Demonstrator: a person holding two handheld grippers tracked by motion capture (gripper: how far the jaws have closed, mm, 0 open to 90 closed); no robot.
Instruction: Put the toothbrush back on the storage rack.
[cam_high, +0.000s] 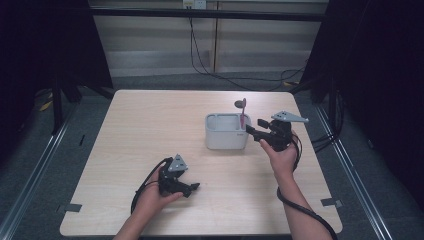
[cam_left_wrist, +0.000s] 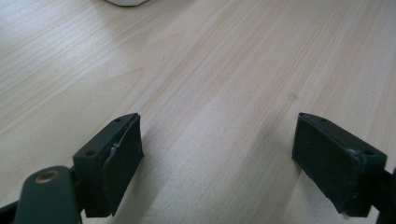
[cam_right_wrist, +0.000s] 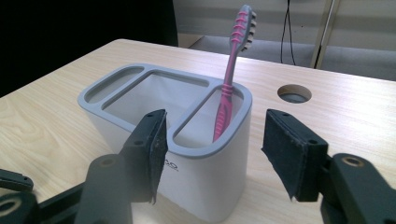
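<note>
Left gripper (cam_high: 192, 187) low over bare tabletop (cam_left_wrist: 224, 60), jaws wide, empty — looks parked. Right gripper (cam_right_wrist: 212, 154) jaws wide, nothing held, straddling near end of grey holder (cam_right_wrist: 140, 105). Pink toothbrush (cam_right_wrist: 232, 70) upright in end compartment just beyond fingers — likely deposited.

Counter: pale wood-grain rectangular counter (cam_high: 150, 130) with rounded corners.
Cable hole: round grommet hole (cam_right_wrist: 294, 94) in the counter top near its far edge.
On it: white plastic holder with grey compartmented rim (cam_high: 225, 132), standing right of centre, just in front of the hole.
</note>
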